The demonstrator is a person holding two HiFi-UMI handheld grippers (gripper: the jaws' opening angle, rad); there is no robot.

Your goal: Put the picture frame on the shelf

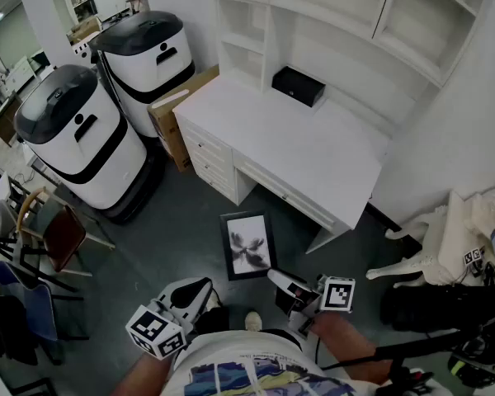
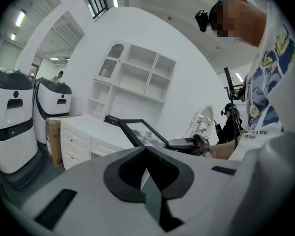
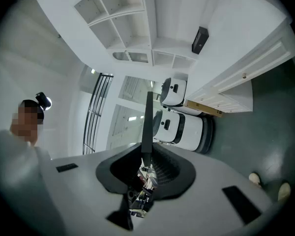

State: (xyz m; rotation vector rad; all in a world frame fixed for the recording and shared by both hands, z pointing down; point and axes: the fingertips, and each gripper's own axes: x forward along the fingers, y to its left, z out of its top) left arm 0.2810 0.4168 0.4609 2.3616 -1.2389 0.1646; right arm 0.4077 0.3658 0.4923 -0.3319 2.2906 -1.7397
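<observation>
Because the right tongs [image 1: 287, 282] pinch the picture frame [image 1: 247, 244] only at one lower corner, out over the floor and well short of the shelf [image 1: 330, 35], I judge it could swing or slip during the lift (the left tongs [image 1: 190, 294], pressed together and empty, give no support). Its far corner may clip the front edge of the surface [image 1: 297, 151] or a shelf upright. The black box [image 1: 298, 86] crowds the back, while room lies open above the middle.

- You stood in a lab-like test room: two white wheeled machines [image 1: 78, 134] were parked at the frame's upper left.
- A white desk [image 1: 305, 147] and shelf unit [image 1: 346, 23] filled the upper right.
</observation>
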